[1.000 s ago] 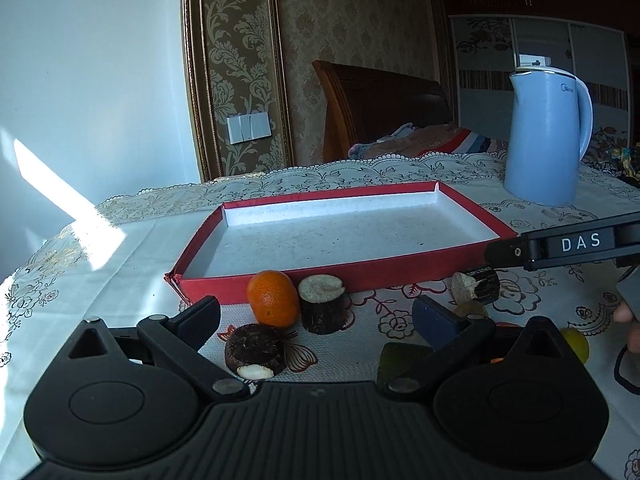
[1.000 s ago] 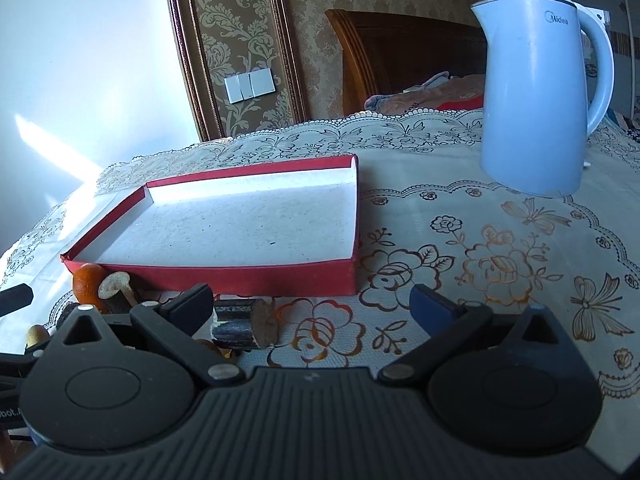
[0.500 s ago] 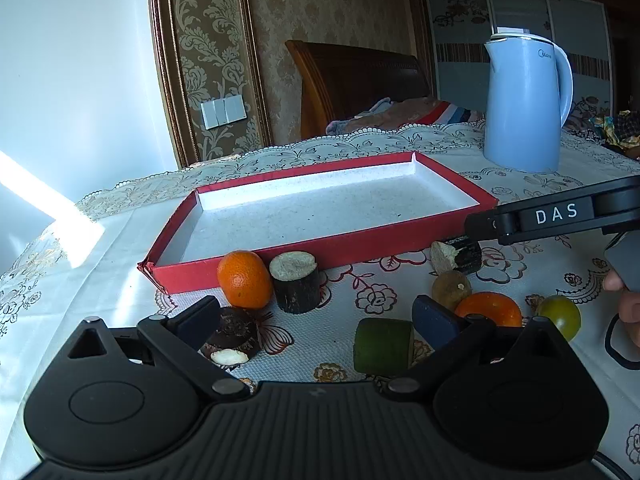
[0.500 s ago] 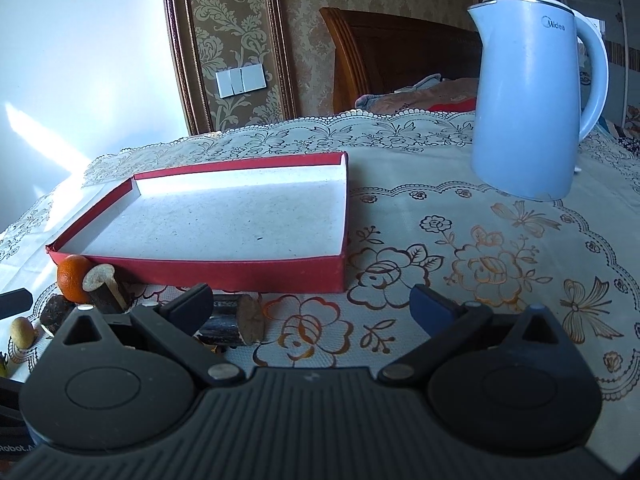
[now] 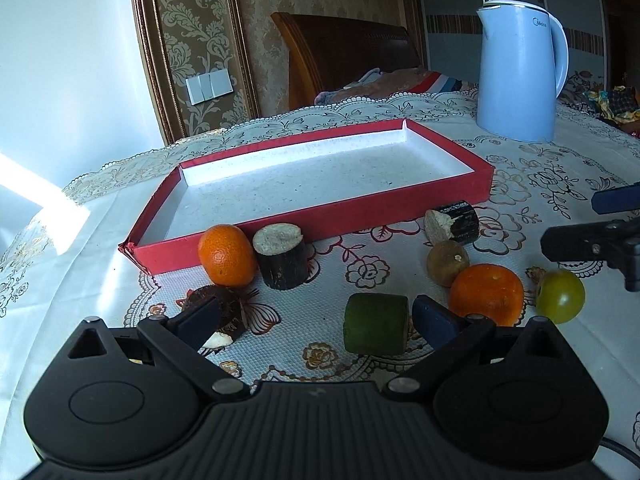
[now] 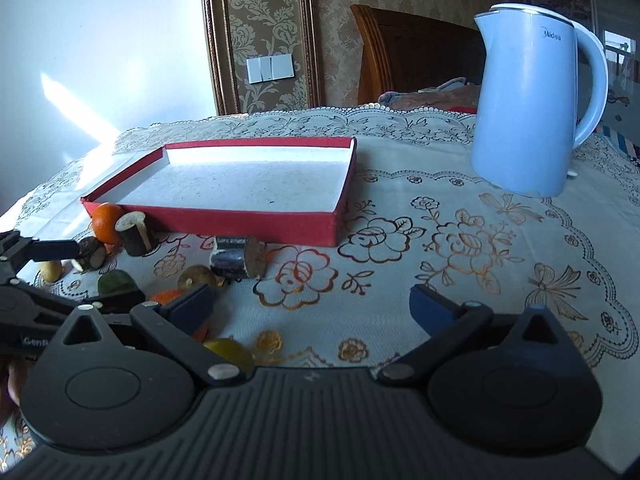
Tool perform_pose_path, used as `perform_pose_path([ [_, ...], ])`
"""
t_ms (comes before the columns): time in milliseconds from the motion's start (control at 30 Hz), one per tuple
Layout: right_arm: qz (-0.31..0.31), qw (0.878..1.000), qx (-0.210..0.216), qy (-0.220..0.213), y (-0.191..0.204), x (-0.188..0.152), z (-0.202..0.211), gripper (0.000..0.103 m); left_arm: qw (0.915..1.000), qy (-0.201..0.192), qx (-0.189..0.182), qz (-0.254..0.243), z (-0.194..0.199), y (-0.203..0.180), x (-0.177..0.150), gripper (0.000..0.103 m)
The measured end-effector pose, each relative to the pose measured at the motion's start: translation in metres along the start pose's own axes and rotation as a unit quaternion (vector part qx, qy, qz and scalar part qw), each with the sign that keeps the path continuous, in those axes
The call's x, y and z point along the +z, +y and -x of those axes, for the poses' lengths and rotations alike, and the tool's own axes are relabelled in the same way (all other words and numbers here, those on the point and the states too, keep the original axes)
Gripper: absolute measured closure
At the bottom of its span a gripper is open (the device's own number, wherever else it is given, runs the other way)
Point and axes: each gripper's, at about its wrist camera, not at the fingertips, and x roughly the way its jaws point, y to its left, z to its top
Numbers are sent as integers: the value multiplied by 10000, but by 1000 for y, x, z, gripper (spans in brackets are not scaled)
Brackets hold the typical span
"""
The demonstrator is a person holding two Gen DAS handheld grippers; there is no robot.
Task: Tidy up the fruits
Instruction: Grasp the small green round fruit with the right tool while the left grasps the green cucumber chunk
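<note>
An empty red tray (image 5: 486, 176) with a white inside lies on the table; it also shows in the right wrist view (image 6: 256, 220). In front of it lie two oranges (image 5: 227, 256) (image 5: 486, 294), a kiwi (image 5: 447, 262), a green round fruit (image 5: 560, 296), a green cut piece (image 5: 376, 324), and dark cut chunks (image 5: 282, 256) (image 5: 454, 222) (image 5: 218, 308). My left gripper (image 5: 316, 318) is open and empty, above the near fruits. My right gripper (image 6: 310, 302) is open and empty, over bare cloth right of the fruits.
A blue electric kettle (image 5: 520, 72) stands at the back right, also in the right wrist view (image 6: 532, 104). The table has a lace floral cloth (image 6: 460, 248). A wooden headboard and wall stand behind. A small yellowish fruit (image 6: 51, 270) lies at far left.
Both grippers have pulled back and risen, so more fruits now show in front of the tray. The right gripper has drawn away to the right in the left wrist view.
</note>
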Motion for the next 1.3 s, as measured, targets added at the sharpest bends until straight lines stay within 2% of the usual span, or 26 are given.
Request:
perform_pose_path([
  [167,340,9990,209,213,5,-17,10,0,10000,28,50,-68,0,-2,0,0],
  [400,736,9969,158,216,22,-19,1,0,9998,59,118,-157,-2,-5,0,0],
  [467,860,9959,109,266,25,-19,-4,16,9997,71,146,-194,-3,-6,0,0],
  [667,900,9950,259,335,28,-18,-8,31,9996,76,160,-218,-3,-6,0,0],
  [800,1043,9936,293,327,33,-19,-9,37,9996,80,168,-231,-4,-5,0,0],
  [867,1132,9925,354,309,36,-18,-8,48,9995,83,175,-242,-4,-6,0,0],
  [933,1202,9917,357,295,39,-18,-9,51,9995,85,181,-252,-3,-6,-1,0],
  [1133,1332,9895,504,258,44,-19,-8,71,9996,74,164,-232,-3,-6,-1,0],
  [1300,1506,9876,405,180,50,-21,-6,73,9999,34,81,-144,-2,-3,0,1],
])
